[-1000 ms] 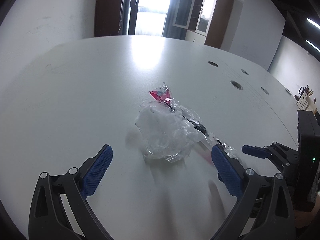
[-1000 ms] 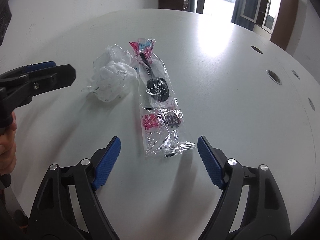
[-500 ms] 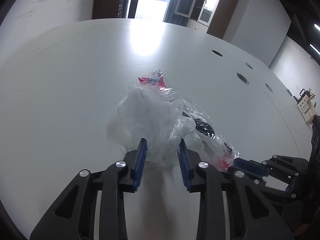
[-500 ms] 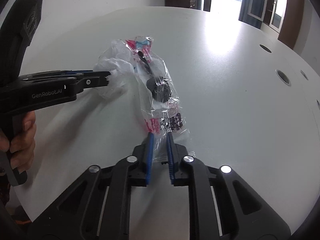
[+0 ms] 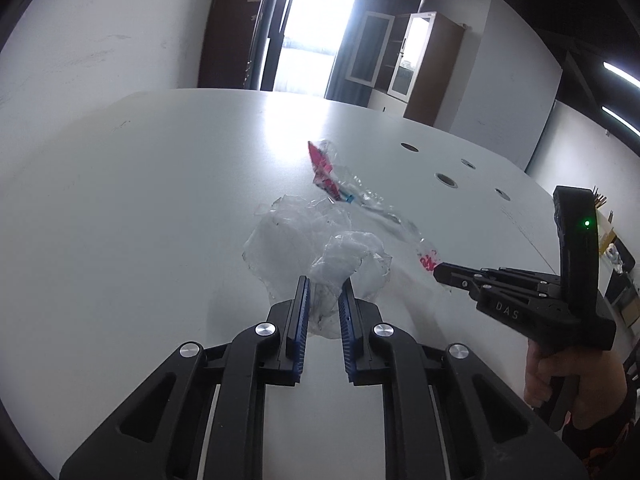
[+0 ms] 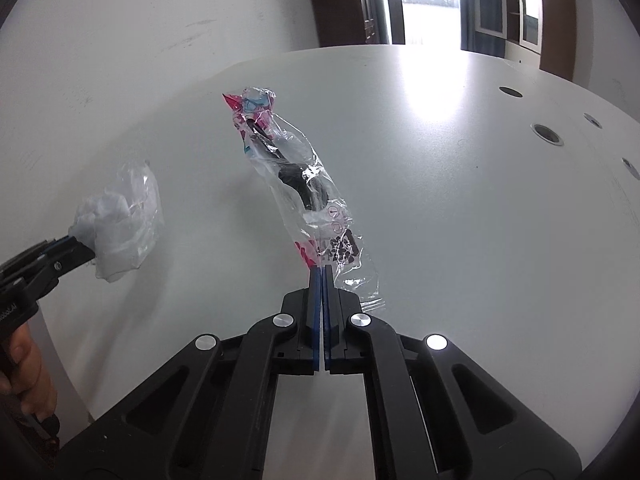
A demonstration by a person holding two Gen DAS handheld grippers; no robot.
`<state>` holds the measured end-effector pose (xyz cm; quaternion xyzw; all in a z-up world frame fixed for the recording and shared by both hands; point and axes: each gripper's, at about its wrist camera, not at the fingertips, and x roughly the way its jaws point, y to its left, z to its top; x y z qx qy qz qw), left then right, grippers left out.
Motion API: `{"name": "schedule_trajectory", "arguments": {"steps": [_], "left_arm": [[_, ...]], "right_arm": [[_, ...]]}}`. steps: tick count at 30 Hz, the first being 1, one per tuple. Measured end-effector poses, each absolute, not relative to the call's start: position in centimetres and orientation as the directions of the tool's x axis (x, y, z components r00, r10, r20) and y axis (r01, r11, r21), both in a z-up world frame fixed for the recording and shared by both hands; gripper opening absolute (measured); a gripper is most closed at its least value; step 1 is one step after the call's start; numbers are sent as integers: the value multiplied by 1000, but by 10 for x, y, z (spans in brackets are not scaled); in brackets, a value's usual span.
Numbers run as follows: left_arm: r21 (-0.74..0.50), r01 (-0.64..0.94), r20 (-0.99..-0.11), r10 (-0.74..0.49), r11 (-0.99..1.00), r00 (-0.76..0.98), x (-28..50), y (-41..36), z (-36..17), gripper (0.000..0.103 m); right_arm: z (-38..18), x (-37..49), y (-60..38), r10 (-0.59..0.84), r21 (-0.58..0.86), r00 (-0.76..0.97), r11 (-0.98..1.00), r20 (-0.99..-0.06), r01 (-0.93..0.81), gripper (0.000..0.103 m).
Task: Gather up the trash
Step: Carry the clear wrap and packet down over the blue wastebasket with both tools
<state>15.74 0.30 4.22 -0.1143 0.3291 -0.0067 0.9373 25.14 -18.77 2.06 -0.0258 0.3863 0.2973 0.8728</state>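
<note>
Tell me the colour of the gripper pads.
Blue pads, clearest in the left wrist view.

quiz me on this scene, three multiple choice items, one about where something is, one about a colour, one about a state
1. Seen from the right wrist camera, the crumpled clear plastic is:
A. left of the long printed wrapper
B. right of it
C. underneath it

2. The pads of the right gripper are:
A. red
B. blue
C. white

3. The left gripper is:
A. wide open over the table
B. shut on the crumpled clear plastic
C. shut on nothing

Answers: 1 A, the wad sits at the view's left edge, apart from the wrapper. 2 B, blue strips line both fingers. 3 B, plastic is bunched between the narrowed fingers.
</note>
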Motion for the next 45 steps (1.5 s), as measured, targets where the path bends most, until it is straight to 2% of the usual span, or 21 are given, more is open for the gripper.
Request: {"name": "schedule_trajectory", "arguments": {"steps": [11,17,23,30,38,45], "left_arm": [[-234,-59,-573,-89,970,815,80,1,44,13],[-290,-25,-544,-144,957,827,53,-9,44,13],[-273,-16,-510,-131,962,850,15,-19,36,13],[-263,-31,-542,-121,964,831,-33,-16,17,13],[-142,-14,-628,-79,990,774,-67,-26,-19,13],[-202,-13,-697,-135,979,704,-57,-26,-58,13]], "right_arm": [[29,163,-211,579,261,549,793,-603,-550,0],[29,115,-231,604,286,549,780,-578,-557,0],[21,72,-241,620,292,540,766,-569,-572,0],[6,21,-245,639,293,508,743,-577,-602,0],[-49,-7,-240,622,294,412,726,-665,-622,0],[-97,6,-234,582,309,346,743,-736,-593,0]]}}
